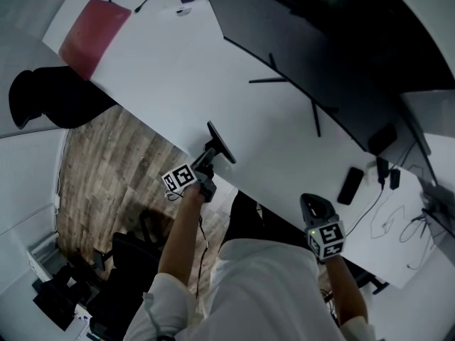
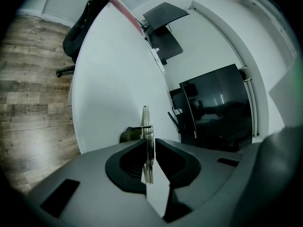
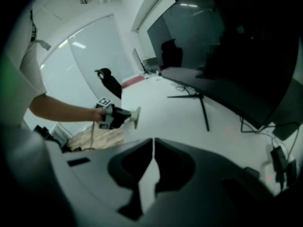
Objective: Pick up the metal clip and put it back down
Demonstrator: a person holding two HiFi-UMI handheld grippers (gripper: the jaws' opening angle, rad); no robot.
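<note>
The metal clip (image 1: 221, 143) is a thin flat plate that stands on edge near the front edge of the white table (image 1: 163, 69). In the left gripper view the clip (image 2: 146, 119) runs edge-on between the jaws. My left gripper (image 1: 212, 156) (image 2: 149, 143) has its pads on either side of it, with a sliver of light on the right side, so the pads do not press. The right gripper view shows the left gripper (image 3: 111, 116) with the pale clip (image 3: 136, 117) at its tip. My right gripper (image 1: 310, 200) (image 3: 153, 145) hangs shut and empty at the table's front edge, well to the right.
A wide curved monitor (image 1: 320, 55) on a thin-legged stand (image 1: 313, 112) fills the back of the table. A black phone (image 1: 350, 185), small plugs and cables (image 1: 394, 219) lie at the right. A red pad (image 1: 92, 34) lies far left, beside a black chair (image 1: 50, 98) on the wooden floor (image 1: 106, 176).
</note>
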